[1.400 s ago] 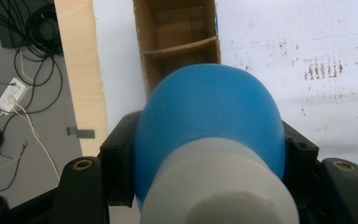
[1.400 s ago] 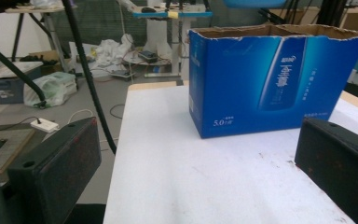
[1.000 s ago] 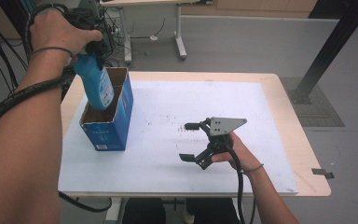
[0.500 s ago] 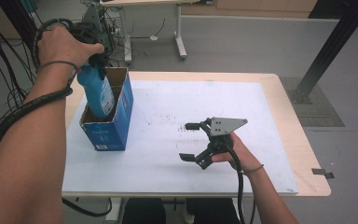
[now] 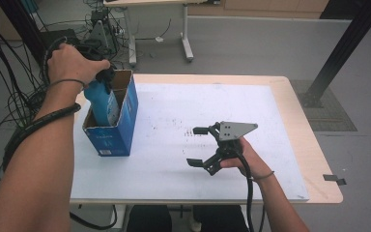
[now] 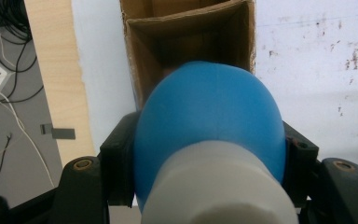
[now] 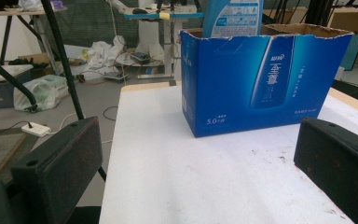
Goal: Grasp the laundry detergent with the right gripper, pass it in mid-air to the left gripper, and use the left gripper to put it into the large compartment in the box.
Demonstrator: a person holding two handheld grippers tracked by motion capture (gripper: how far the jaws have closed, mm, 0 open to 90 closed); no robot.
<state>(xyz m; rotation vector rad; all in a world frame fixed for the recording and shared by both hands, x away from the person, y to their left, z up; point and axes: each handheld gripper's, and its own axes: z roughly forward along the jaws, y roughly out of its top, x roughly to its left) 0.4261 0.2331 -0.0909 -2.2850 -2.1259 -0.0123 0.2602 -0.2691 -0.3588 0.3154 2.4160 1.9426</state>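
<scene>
A blue bottle (image 5: 105,99) with a pale cap was held upright, its lower part sunk into an open-topped blue cardboard box (image 5: 118,128) and its upper part rising above the rim. The box stood at the far left of the white sheet that covered the table (image 5: 290,87), close to the left edge. In the left gripper view the bottle (image 6: 209,126) was seen from its cap end, with the brown inside of the box (image 6: 186,42) beyond it. The left gripper (image 5: 107,77) was pinched onto the bottle just below the cap, its two black jaws pressed against either side of the blue body. The left hand (image 5: 70,63) was raised over the far left corner of the table, and a dark cable ran back along the forearm.

The right gripper (image 5: 198,146) was held low over the near middle of the sheet, well apart from the box, with its jaws spread wide and nothing between them. It was pointed to the left, toward the box. The right hand (image 5: 244,157) was wrapped around its handle, and a grey three-cornered plate sat on top. In the right gripper view the printed side of the box (image 7: 265,88) was seen across the sheet, with the bottle's label (image 7: 233,17) showing above the torn rim.
</scene>
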